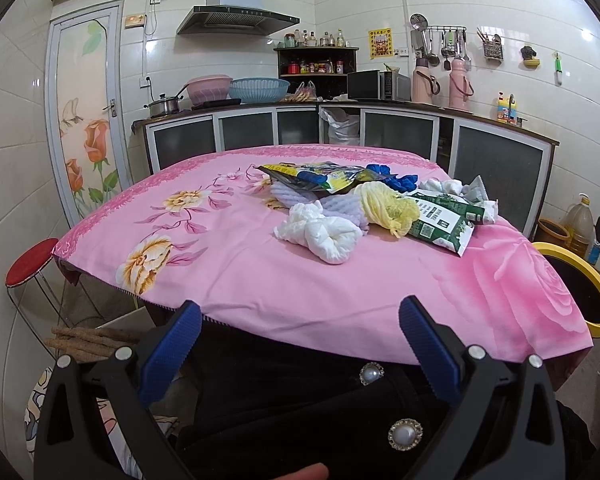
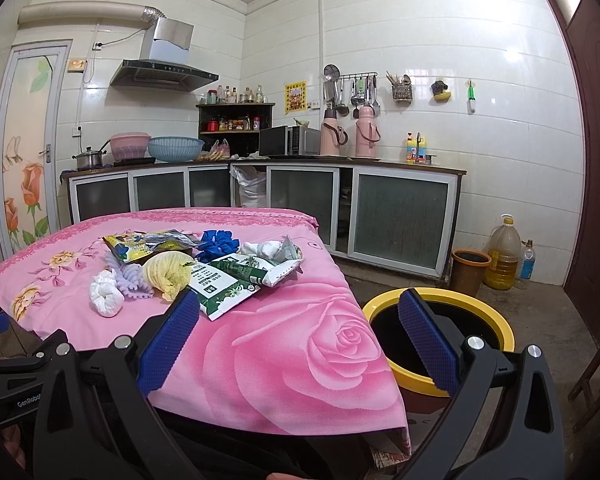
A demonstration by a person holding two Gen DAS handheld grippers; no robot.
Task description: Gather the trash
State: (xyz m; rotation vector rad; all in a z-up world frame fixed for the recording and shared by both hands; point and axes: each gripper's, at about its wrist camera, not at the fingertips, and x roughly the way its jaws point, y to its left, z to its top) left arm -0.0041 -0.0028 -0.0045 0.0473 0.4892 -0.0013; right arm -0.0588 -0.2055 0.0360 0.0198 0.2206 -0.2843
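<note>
A heap of trash lies on the pink flowered tablecloth (image 1: 228, 264) (image 2: 284, 344): a white crumpled tissue (image 1: 320, 236) (image 2: 106, 294), yellow foam netting (image 1: 386, 206) (image 2: 166, 276), a green-and-white packet (image 1: 440, 220) (image 2: 228, 284), a yellow-blue snack bag (image 1: 312, 176) (image 2: 140, 246), a blue wad (image 1: 396, 176) (image 2: 218, 242) and lilac foam netting (image 1: 336, 206) (image 2: 130, 284). A black bin with a yellow rim (image 1: 588, 284) (image 2: 440, 332) stands on the floor right of the table. My left gripper (image 1: 300, 320) is open at the table's near edge. My right gripper (image 2: 298, 312) is open above the near right corner.
A red stool (image 1: 30, 262) stands left of the table. Kitchen cabinets (image 2: 400, 216) run behind it. A brown bucket (image 2: 470, 268), an oil jug (image 2: 502, 256) and a water bottle (image 2: 527, 260) sit on the floor by the wall. A person's dark clothing with pearl buttons (image 1: 404, 434) is below the left gripper.
</note>
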